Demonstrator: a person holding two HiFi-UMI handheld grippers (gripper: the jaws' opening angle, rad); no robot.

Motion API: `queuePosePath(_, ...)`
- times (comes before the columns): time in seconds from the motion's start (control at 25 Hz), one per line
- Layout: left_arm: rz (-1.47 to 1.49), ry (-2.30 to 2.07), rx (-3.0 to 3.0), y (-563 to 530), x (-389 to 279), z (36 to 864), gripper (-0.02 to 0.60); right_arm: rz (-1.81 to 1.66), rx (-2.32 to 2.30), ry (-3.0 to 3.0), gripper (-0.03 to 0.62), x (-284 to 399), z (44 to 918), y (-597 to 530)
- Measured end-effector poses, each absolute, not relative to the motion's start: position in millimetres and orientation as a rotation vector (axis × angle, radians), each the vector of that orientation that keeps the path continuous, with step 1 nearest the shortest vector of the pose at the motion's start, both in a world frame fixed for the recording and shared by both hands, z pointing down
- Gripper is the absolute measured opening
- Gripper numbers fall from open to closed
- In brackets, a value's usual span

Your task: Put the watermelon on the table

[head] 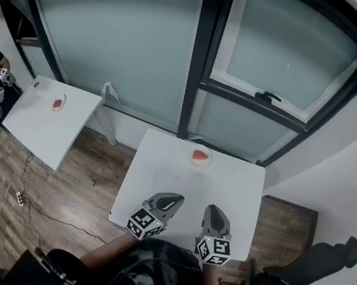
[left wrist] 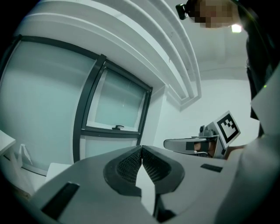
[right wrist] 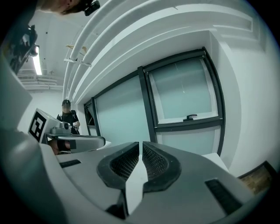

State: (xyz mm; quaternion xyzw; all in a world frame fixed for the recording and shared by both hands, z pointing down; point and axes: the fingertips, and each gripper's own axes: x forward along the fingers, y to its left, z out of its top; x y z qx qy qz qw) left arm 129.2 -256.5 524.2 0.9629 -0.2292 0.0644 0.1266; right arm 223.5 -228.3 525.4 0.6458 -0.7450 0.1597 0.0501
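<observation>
As the watermelon [head: 200, 155] lies on the desk [head: 152, 187], I judge placement complete; left gripper [head: 173, 200] and right gripper [head: 216, 210] are clenched empty, well apart from it. Next: keep clear.

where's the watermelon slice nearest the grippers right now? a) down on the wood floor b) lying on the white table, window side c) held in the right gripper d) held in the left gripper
b: the watermelon slice lies near the far edge of the white table, while the left gripper and the right gripper are shut on nothing.
</observation>
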Motion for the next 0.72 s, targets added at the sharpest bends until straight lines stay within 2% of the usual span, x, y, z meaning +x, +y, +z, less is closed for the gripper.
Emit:
queuePosePath(0.36,0.206,-0.813,2.725,-266,101,535,0.006,0.503,1.945,-2.291,0.035,218,529,-230)
queuePosePath(0.72,0.222,-0.779,2.716,-270,102,539,0.006,0.537,1.944,-2.292,0.035,216,531,-239)
